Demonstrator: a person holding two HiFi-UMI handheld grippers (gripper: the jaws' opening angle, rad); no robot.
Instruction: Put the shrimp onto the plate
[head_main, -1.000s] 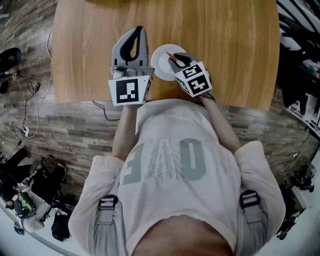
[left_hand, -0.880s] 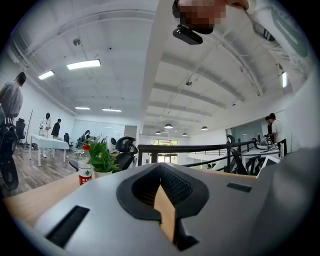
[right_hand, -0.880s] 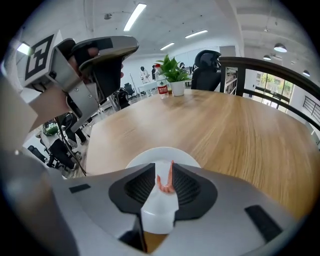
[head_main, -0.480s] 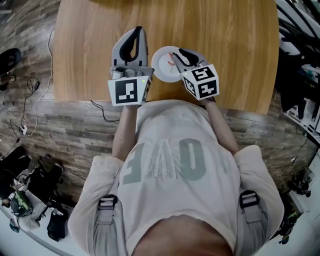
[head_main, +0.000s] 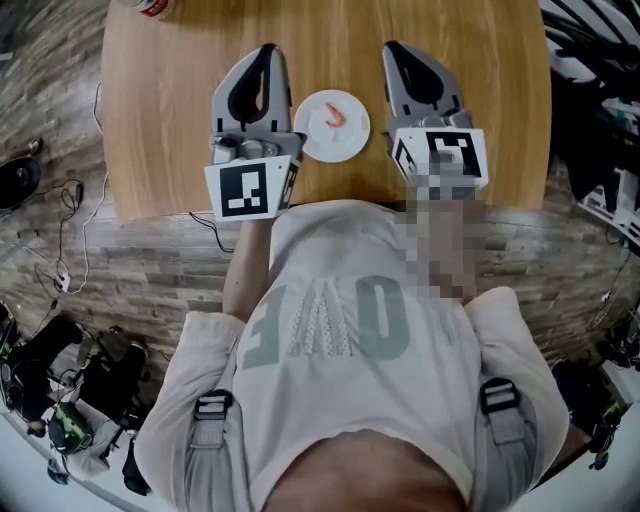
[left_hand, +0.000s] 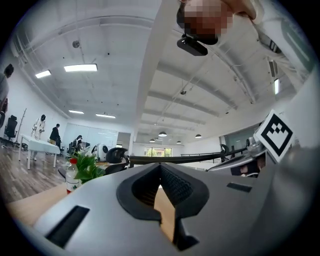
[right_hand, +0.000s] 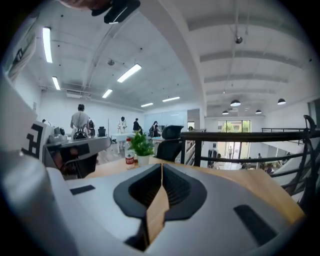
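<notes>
In the head view a small pink shrimp (head_main: 336, 117) lies on the white plate (head_main: 322, 140), which sits on the wooden table between my two grippers. My left gripper (head_main: 263, 52) lies to the left of the plate, jaws shut with nothing in them. The right gripper (head_main: 392, 50) lies to the plate's right, also shut and empty. In the left gripper view (left_hand: 159, 186) and the right gripper view (right_hand: 161, 186) the jaw tips meet, with only the table top and the room beyond them.
A bottle (right_hand: 130, 152) and a small potted plant (right_hand: 142, 148) stand at the table's far edge. The table's near edge (head_main: 330, 205) runs just under both grippers. Cables and gear lie on the floor at the left (head_main: 60, 270).
The right gripper has let go of the shrimp on the plate and moved away to the right, now lying shut beside it. The left gripper has hardly moved.
</notes>
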